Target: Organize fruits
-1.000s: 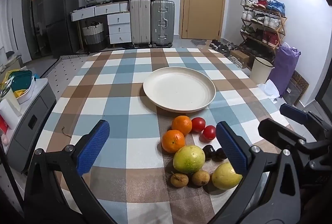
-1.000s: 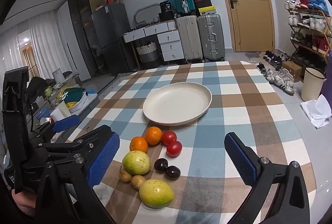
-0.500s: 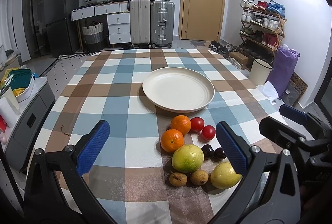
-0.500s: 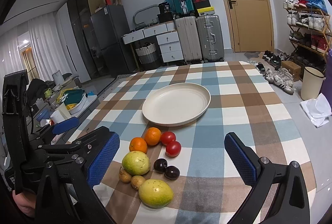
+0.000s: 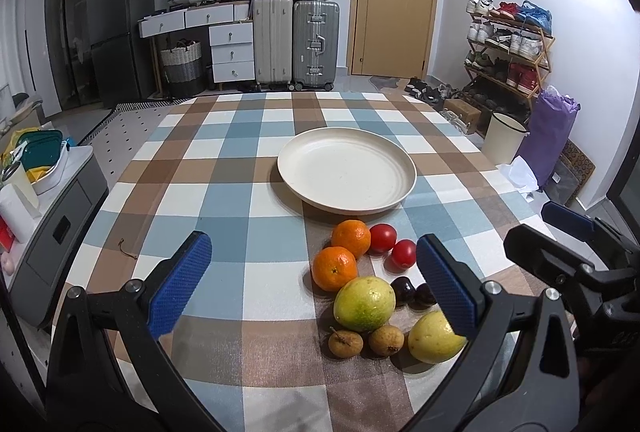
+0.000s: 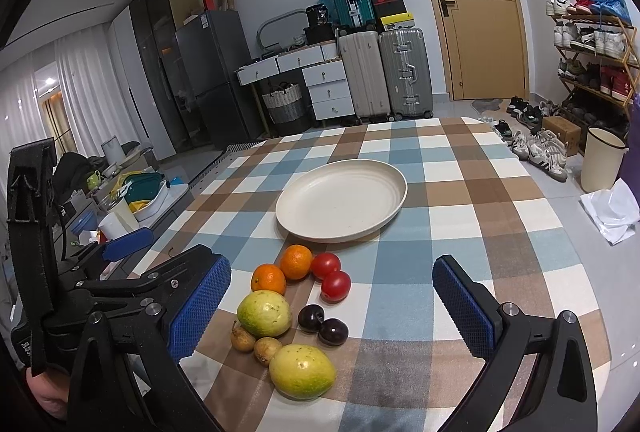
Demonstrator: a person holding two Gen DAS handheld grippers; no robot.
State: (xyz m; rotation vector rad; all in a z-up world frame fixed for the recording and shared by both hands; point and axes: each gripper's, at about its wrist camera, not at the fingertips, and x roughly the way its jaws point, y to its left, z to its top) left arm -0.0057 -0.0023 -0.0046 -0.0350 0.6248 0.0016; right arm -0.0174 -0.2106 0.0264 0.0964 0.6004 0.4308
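An empty cream plate (image 5: 347, 172) (image 6: 340, 198) sits mid-table on the checked cloth. In front of it lies a cluster of fruit: two oranges (image 5: 334, 268) (image 6: 295, 261), two red tomatoes (image 5: 403, 253) (image 6: 335, 285), two dark plums (image 5: 403, 289) (image 6: 333, 331), two green-yellow guavas (image 5: 364, 304) (image 6: 264, 313), two small brown longans (image 5: 345, 343) (image 6: 267, 350). My left gripper (image 5: 316, 282) is open and empty above the near table edge, left of the fruit. My right gripper (image 6: 332, 308) is open and empty, hovering over the fruit cluster.
The table (image 5: 224, 168) has a checked cloth. A grey side cabinet (image 5: 48, 228) with containers stands left of it. A bin (image 5: 502, 138), purple bag and shoe rack (image 5: 508, 48) stand on the right. Suitcases (image 5: 296, 44) and a door are at the back.
Both views have shifted only slightly; the fruit sits marginally higher and farther left in the left wrist view. Both grippers stay open. No fruit has moved.
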